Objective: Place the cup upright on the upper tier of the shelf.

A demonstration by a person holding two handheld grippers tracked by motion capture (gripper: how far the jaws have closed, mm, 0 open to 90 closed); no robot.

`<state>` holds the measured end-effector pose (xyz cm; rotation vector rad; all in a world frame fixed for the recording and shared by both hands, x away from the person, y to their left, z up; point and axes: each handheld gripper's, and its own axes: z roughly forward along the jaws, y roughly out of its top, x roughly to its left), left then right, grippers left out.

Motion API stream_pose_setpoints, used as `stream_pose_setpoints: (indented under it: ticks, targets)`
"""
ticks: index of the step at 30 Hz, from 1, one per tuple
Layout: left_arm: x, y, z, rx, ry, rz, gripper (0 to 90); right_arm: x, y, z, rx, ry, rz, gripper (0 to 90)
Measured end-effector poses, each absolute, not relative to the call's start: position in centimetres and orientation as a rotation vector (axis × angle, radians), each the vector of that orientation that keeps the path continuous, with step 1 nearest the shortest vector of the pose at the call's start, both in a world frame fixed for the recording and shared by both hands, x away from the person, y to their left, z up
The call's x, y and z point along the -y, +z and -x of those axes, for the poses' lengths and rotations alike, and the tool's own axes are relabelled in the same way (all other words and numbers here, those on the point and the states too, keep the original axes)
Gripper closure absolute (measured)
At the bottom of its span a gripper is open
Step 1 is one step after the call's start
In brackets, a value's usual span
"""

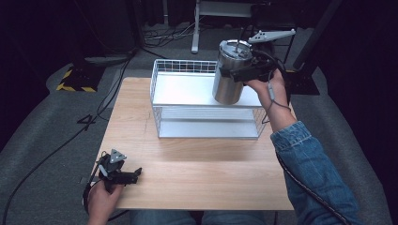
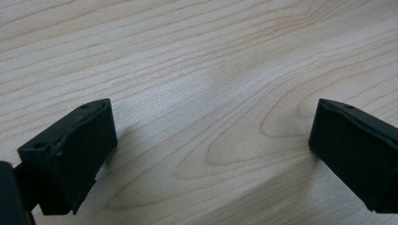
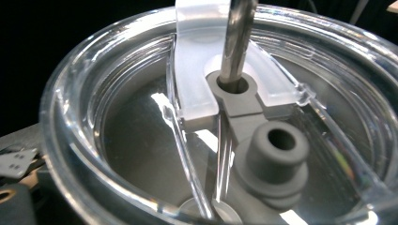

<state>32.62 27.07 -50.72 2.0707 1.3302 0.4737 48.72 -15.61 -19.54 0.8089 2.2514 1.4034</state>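
A stainless steel tumbler (image 1: 228, 77) with a clear lid (image 3: 141, 140) and a metal straw (image 3: 237, 37) is held slightly tilted over the right end of a white wire rack (image 1: 187, 89). My right gripper (image 1: 233, 71) is shut on the tumbler near its top, and the jaws stand on either side of the body. Whether the tumbler's base touches the top shelf I cannot tell. A grey plug (image 3: 277, 150) sits in the lid beside the straw. My left gripper (image 1: 136, 174) rests open at the table's front left, with bare wood between its fingers (image 2: 70, 154).
The two-tier rack stands at the back middle of the wooden table (image 1: 197, 164). Cables and a stand base (image 1: 77, 77) lie on the grey floor beyond the table's left side. A desk leg (image 1: 195, 28) rises behind the rack.
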Motion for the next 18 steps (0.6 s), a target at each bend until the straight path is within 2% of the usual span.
stream_pose_setpoints:
  ticks: [18]
  targets:
    - [-27.1, -50.7, -32.6, -1.334, 0.470, -2.068, 1.7, 14.9, -21.6, -52.9, -2.198, 1.397, -0.878, 3.6]
